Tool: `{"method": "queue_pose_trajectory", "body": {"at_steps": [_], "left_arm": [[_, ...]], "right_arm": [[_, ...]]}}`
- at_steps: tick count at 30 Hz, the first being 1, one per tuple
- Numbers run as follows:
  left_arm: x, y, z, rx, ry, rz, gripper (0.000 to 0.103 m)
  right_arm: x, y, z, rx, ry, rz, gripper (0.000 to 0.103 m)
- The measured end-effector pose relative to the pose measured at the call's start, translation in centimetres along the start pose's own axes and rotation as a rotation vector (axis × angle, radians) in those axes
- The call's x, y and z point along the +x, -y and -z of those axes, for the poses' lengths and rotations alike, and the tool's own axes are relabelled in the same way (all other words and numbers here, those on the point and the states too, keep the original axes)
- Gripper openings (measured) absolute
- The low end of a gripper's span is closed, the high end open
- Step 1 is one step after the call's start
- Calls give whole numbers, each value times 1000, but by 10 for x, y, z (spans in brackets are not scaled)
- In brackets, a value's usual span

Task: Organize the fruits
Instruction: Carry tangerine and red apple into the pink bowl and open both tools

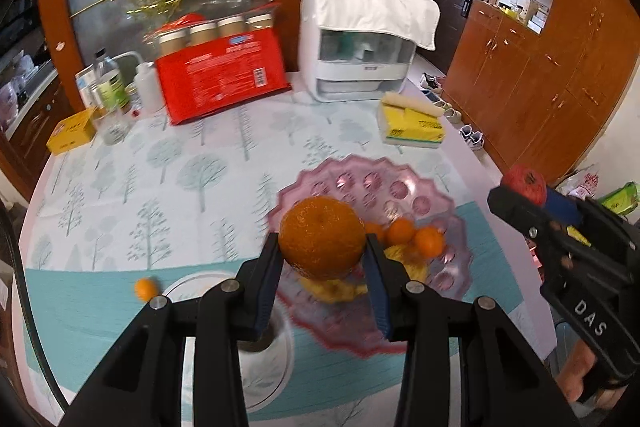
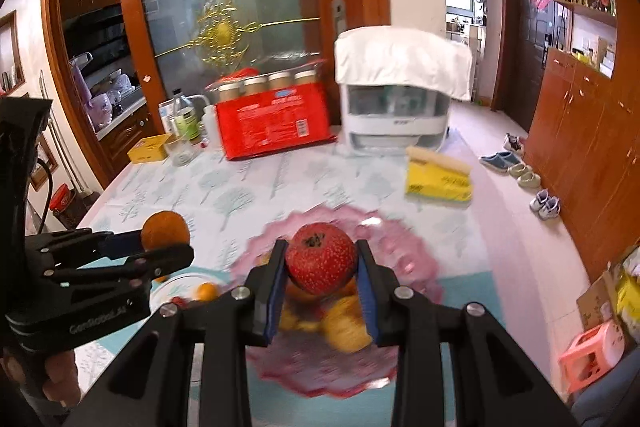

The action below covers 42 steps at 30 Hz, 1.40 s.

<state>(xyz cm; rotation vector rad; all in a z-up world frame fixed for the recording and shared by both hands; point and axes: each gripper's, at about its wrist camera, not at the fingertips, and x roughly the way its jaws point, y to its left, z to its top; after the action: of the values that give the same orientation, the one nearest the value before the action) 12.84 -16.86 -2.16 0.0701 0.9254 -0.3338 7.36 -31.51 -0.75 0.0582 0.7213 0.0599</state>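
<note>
My left gripper (image 1: pixel 323 247) is shut on a large orange (image 1: pixel 322 237) and holds it above the near left rim of a pink scalloped fruit plate (image 1: pixel 384 183). The plate holds small oranges (image 1: pixel 414 237) and yellow fruit (image 1: pixel 340 289). My right gripper (image 2: pixel 321 263) is shut on a red speckled fruit (image 2: pixel 321 259) above the same plate (image 2: pixel 404 247). The right gripper also shows at the right of the left wrist view (image 1: pixel 524 195), and the left gripper shows at the left of the right wrist view (image 2: pixel 166 239). A small orange (image 1: pixel 145 289) lies by a white plate (image 1: pixel 272 367).
At the table's back stand a red package (image 1: pixel 224 79) with jars, a white covered appliance (image 1: pixel 360 39), bottles (image 1: pixel 110 83), a glass (image 1: pixel 114 125) and a yellow box (image 1: pixel 72 133). A yellow tissue pack (image 1: pixel 414 125) lies right of centre. Wooden cabinets (image 1: pixel 540 67) and shoes are beyond the right edge.
</note>
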Motion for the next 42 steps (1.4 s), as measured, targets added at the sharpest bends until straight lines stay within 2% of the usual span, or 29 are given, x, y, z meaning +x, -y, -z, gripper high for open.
{"method": "queue_pose_trajectory", "body": {"at_steps": [8,15,23,28,42], "left_arm": [[52,32,-37,24,-43,-42,39],[103,41,-50,45,-117,-33,39],[156,45,-47,77,-184,-32,39],[189,39,-43,77,-252,-31,39],[228,48,-29,158,-350,-49,39]], "right_arm": [[45,46,-25,-20,-49,2,33],[99,66,-16,28,-145,-22,33],[154,74,9,50,-277,-31,33],[179,75,21,61,-341,-36,33],[205,71,35,52,-414,-8,33]]}}
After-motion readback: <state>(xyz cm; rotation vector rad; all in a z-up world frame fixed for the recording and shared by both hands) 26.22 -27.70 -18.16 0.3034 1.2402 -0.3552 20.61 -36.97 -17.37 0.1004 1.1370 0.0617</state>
